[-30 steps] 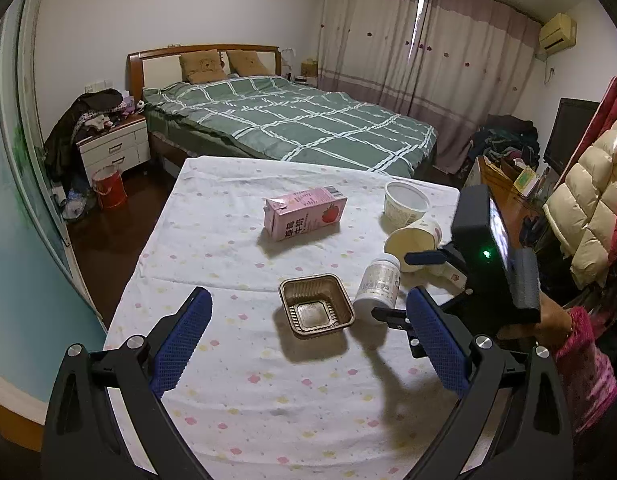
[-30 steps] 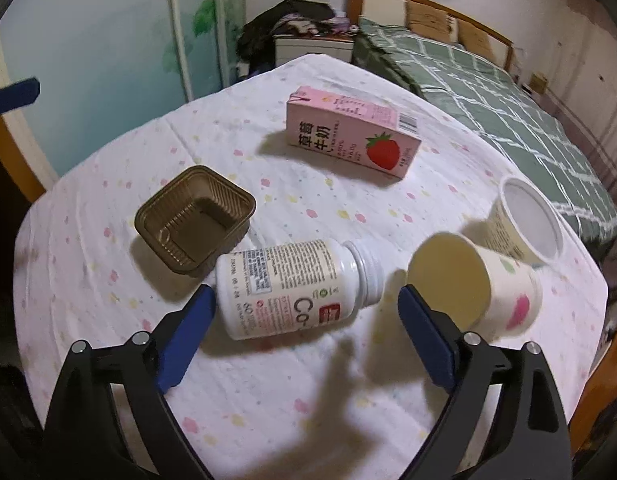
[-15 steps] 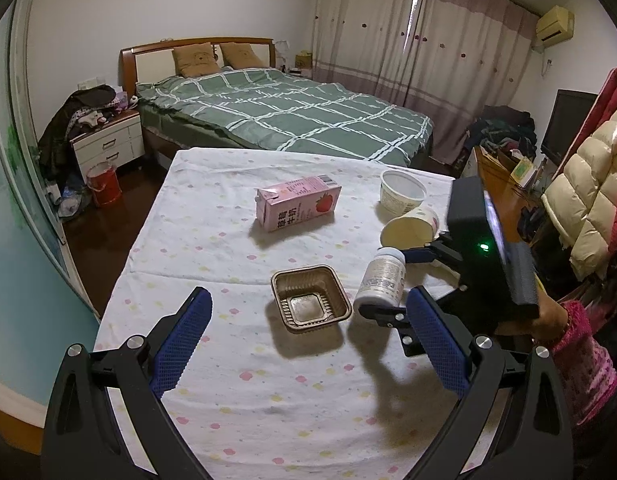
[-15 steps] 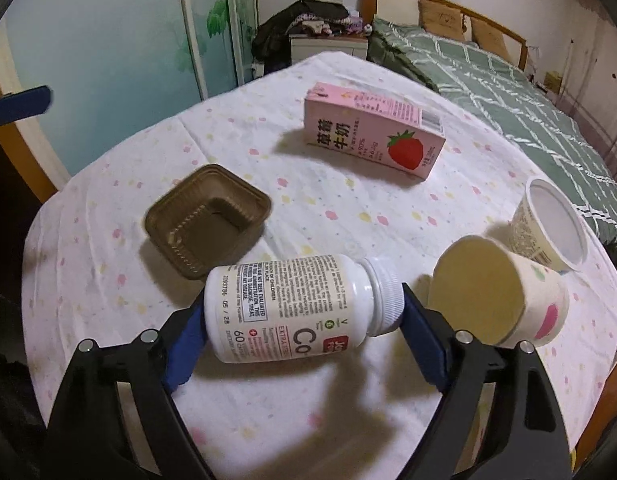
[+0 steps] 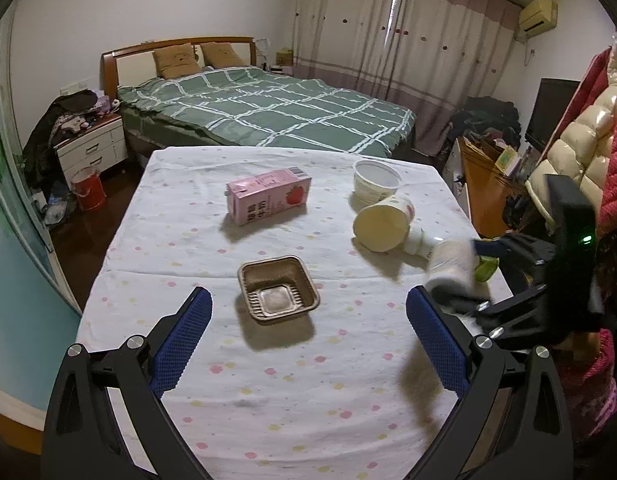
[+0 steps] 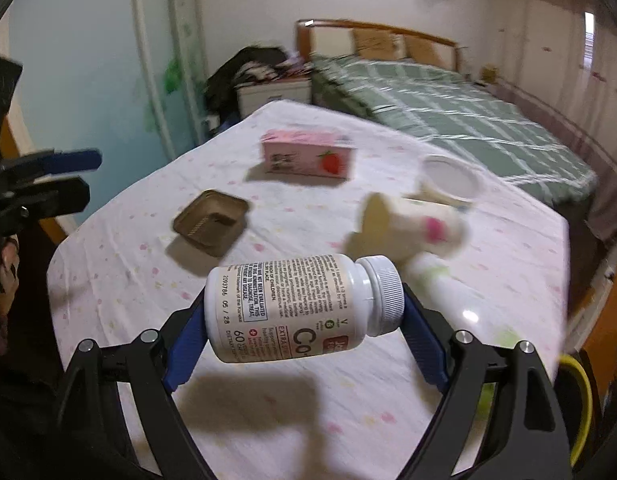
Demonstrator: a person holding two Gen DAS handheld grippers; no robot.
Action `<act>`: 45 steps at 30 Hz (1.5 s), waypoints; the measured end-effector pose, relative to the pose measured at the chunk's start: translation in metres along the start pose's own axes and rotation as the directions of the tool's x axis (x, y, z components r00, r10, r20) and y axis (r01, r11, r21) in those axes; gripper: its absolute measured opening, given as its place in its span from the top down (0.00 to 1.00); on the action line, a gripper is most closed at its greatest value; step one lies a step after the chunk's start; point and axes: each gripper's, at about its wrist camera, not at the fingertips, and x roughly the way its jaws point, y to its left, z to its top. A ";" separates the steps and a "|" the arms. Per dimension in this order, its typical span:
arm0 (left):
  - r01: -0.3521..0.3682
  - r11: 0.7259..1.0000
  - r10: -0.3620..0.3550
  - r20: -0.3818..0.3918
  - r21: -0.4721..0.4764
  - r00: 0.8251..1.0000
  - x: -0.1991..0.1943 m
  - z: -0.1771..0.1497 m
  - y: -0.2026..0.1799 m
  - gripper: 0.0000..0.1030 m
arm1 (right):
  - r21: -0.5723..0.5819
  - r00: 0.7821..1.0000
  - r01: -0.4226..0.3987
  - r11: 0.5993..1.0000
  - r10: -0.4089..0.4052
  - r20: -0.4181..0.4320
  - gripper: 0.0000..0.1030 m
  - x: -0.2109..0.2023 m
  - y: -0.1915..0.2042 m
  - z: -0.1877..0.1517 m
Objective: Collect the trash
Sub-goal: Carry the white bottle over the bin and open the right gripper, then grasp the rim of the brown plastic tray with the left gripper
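right gripper (image 6: 304,320) clamped on white pill bottle (image 6: 300,312) lifted above table (image 6: 348,408), left gripper (image 5: 308,332) spread wide over brown tray (image 5: 277,294)

two cups (image 5: 383,227), two bottles (image 6: 298,314), one carton (image 5: 268,201), one tray (image 5: 277,294).

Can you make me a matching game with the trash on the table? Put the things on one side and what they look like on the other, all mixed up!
Things:
1. pill bottle
2. milk carton
3. brown tray
4. paper cup

Descriptions:
A. pink, with a strawberry
B. tipped on its side
C. held in the right gripper
D. square and empty

Pairs: 1-C, 2-A, 3-D, 4-B
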 end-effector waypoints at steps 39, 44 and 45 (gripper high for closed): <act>-0.039 0.996 0.054 -0.205 0.076 0.977 0.124 -0.003 -0.017 0.18 | 0.577 0.856 0.512 0.637 -0.436 -0.278 0.13 -0.056 -0.223 -0.145; -0.046 0.996 0.064 -0.237 0.082 0.969 0.137 -0.002 -0.013 0.27 | 0.578 0.858 0.507 0.640 -0.436 -0.270 0.13 -0.059 -0.220 -0.141; -0.046 0.995 0.065 -0.240 0.085 0.968 0.139 -0.001 -0.014 0.31 | 0.578 0.859 0.506 0.640 -0.436 -0.270 0.13 -0.059 -0.219 -0.141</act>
